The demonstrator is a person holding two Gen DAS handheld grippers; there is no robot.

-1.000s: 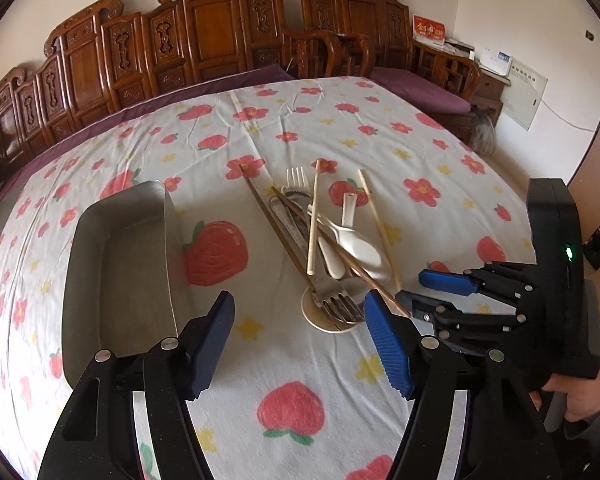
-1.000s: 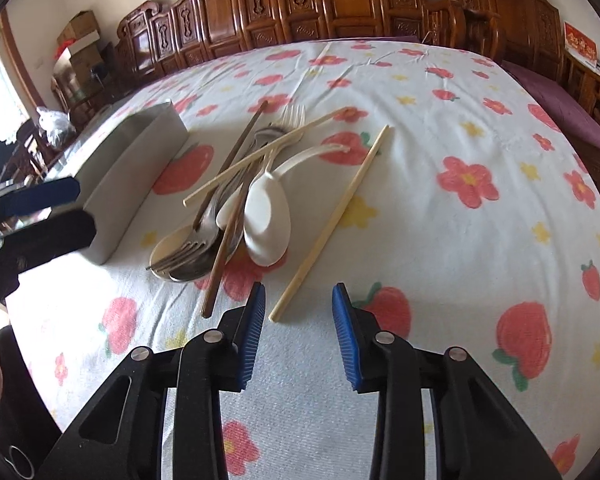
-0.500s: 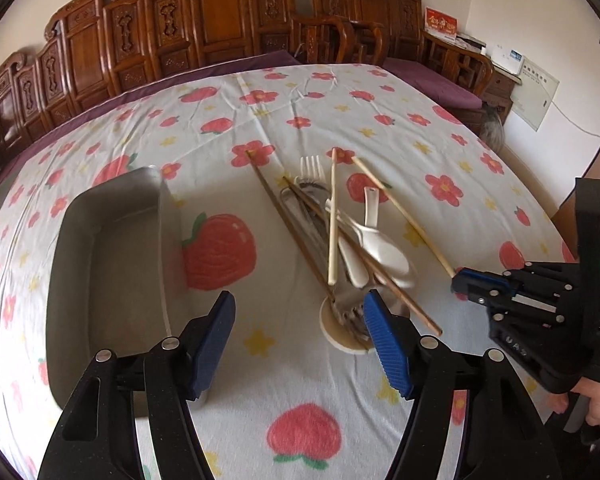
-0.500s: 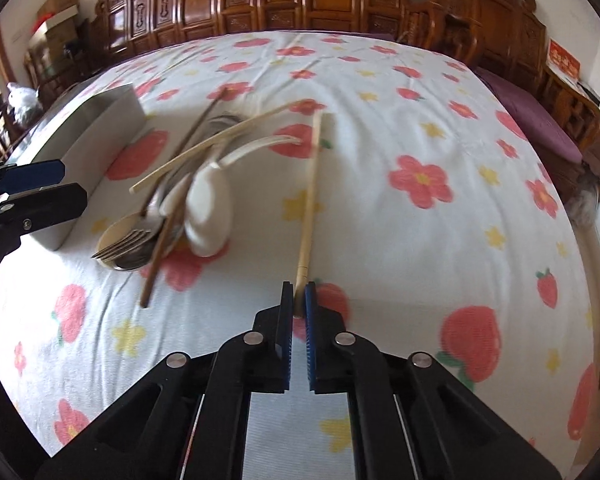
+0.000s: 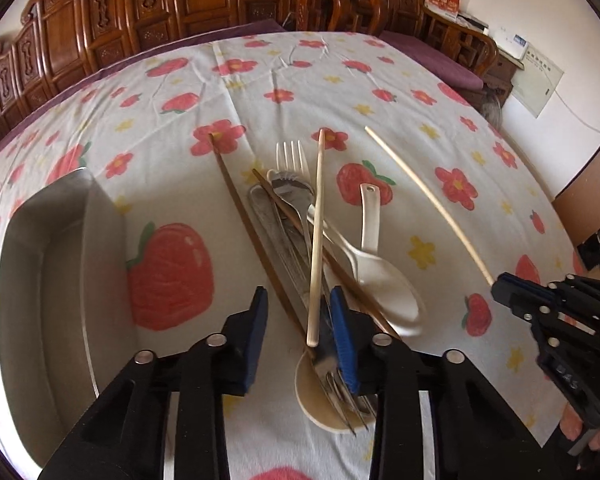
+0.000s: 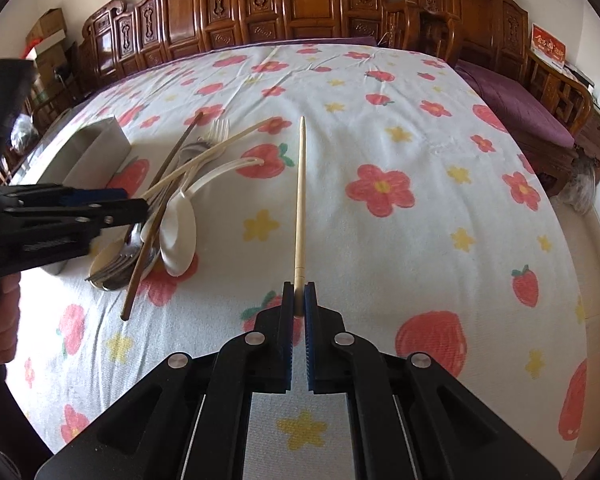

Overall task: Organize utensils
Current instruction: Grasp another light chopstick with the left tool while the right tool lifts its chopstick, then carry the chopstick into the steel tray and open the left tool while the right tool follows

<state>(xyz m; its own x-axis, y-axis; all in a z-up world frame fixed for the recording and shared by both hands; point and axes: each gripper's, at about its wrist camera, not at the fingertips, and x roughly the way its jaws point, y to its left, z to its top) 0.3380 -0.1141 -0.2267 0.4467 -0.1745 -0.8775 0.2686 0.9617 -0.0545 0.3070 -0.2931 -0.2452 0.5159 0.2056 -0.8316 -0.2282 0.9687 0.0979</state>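
A pile of utensils lies mid-table: white spoons point(image 5: 384, 280), metal forks point(image 5: 290, 156), brown chopsticks point(image 5: 240, 208) and a pale chopstick point(image 5: 318, 220). My left gripper point(image 5: 300, 324) hangs over the pile's near end. Its jaws are closing, with the pale chopstick's end and a brown one between the pads, not pinched. My right gripper point(image 6: 298, 304) is shut on the thick end of a second pale chopstick point(image 6: 300, 200), which points away from it above the cloth. That gripper point(image 5: 500, 284) is at the right in the left wrist view. The left gripper point(image 6: 136, 200) reaches in from the left in the right wrist view.
A metal tray point(image 5: 60, 280) stands left of the pile, also seen as the tray point(image 6: 96, 148) from the right wrist. Carved wooden chairs point(image 5: 220, 0) line the far side. A purple-cushioned bench point(image 6: 520, 108) is at the right. A person's hand point(image 6: 0, 320) holds the left gripper.
The right gripper shut on the separate pale chopstick and swung it away from the pile. The left gripper came down over the pile's near end and its jaws narrowed.
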